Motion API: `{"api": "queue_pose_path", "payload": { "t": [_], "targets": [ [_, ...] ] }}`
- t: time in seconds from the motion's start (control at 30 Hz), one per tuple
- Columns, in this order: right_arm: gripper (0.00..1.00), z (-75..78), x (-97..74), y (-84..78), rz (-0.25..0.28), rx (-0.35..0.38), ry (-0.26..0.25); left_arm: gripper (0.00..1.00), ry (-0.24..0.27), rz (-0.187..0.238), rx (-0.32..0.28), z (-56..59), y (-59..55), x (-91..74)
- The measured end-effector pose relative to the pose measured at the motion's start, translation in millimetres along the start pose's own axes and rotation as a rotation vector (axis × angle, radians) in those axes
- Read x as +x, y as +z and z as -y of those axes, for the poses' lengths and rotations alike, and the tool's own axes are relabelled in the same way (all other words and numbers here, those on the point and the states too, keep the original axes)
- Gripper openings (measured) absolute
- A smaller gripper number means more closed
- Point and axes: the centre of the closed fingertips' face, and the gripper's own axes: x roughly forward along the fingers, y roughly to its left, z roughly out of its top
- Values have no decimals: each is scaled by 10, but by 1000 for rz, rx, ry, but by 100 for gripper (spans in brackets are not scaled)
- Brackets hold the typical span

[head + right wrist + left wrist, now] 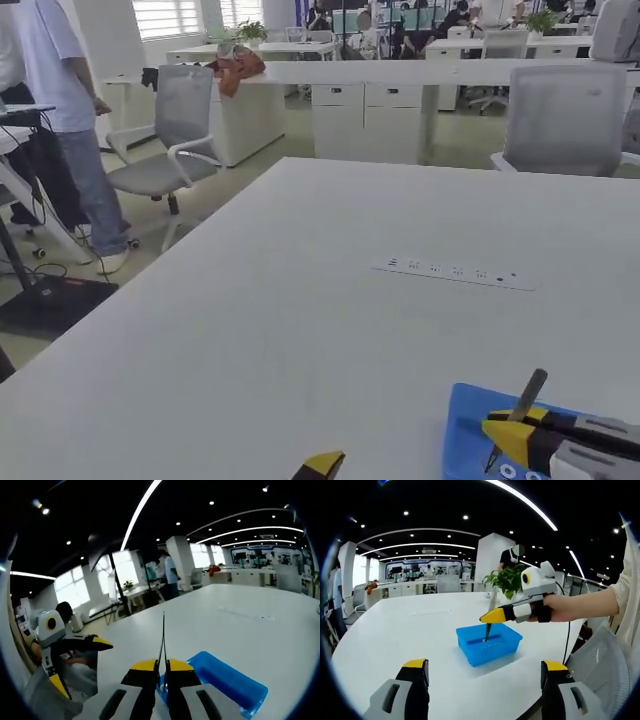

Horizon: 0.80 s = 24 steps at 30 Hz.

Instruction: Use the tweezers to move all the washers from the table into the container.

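Table: white workbench top (300, 330), carrying the container.
Container: shallow blue plastic container (480, 657).
Left gripper (484, 664): jaws spread wide, empty, facing the container from well apart.
Right gripper (487, 617): just above the container, clamped on the tweezers; the nearer gripper.
Tweezers: slim metal tweezers (487, 630), near upright, tips down inside the container.
Washers: small pale rings (510, 470), apparently on the container floor by the tips.

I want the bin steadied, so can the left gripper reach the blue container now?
Probably yes: bare table lies between the left gripper and the blue container; the tweezers in the right gripper dip in from above.

blue container (492, 656), white table (300, 330), silver tweezers (527, 393), yellow-tipped black-and-grey right gripper (161, 666)
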Motion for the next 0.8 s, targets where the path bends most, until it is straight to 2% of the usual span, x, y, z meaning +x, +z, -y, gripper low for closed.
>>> {"api": "queue_pose_path", "payload": {
  "t": [0.2,0.37,0.47,0.57,0.7,0.8],
  "targets": [
    [3,142,135,-77,-21,37,-24,96,-8,3,1,17,5,0],
    [3,256,239,-235,-71,47,-40,95,-40,20,-38,61,38,-11],
    [3,341,287,-321,-95,48,-52,96,-25,10,-23,42,38,-27],
    [3,463,333,-382,-102,58,-65,95,-38,8,-52,34,59,-44],
    [3,487,346,-435,-122,50,-68,95,-47,1,-82,22,61,-62],
    [3,515,364,-444,-131,4,-66,93,-60,-13,-108,21,50,-72]
  ]
}}
